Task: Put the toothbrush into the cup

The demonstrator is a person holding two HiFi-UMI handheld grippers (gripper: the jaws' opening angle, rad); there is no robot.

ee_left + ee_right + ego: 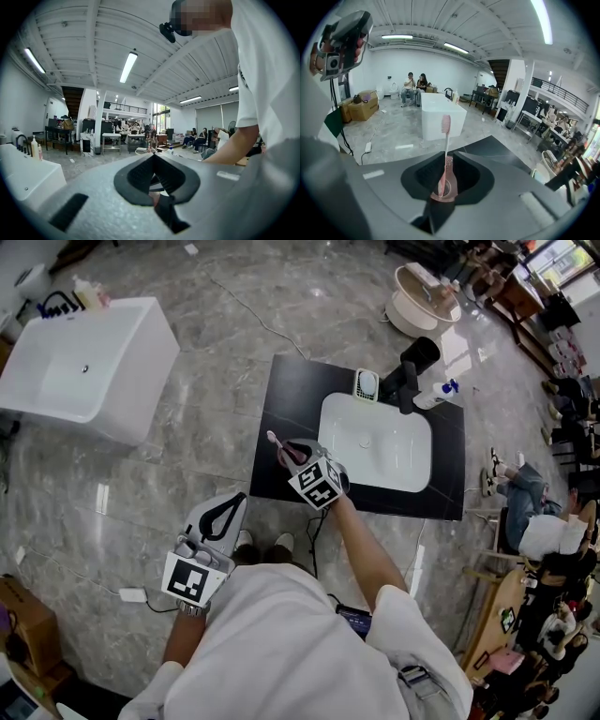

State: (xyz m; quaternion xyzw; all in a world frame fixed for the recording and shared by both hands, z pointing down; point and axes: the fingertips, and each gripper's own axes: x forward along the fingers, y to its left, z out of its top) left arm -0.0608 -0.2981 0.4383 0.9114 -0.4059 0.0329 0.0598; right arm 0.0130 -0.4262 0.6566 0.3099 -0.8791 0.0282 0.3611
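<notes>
Right gripper (pixel 446 159) grips the toothbrush (pixel 446 133) by its handle, bristles beyond the jaws; left gripper (pixel 153 158) closed.

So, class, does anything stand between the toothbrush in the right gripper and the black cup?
Yes. The toothbrush, clamped in the right gripper, is at the counter's near left. Across the basin, the black faucet and a small white dish stand before the black cup.

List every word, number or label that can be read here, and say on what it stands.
No text can be read in any view.
Marker cubes: square patterns only, no letters.
Bottle with blue cap: label too small to read.
White shirt: dark print at its edge, unreadable.
</notes>
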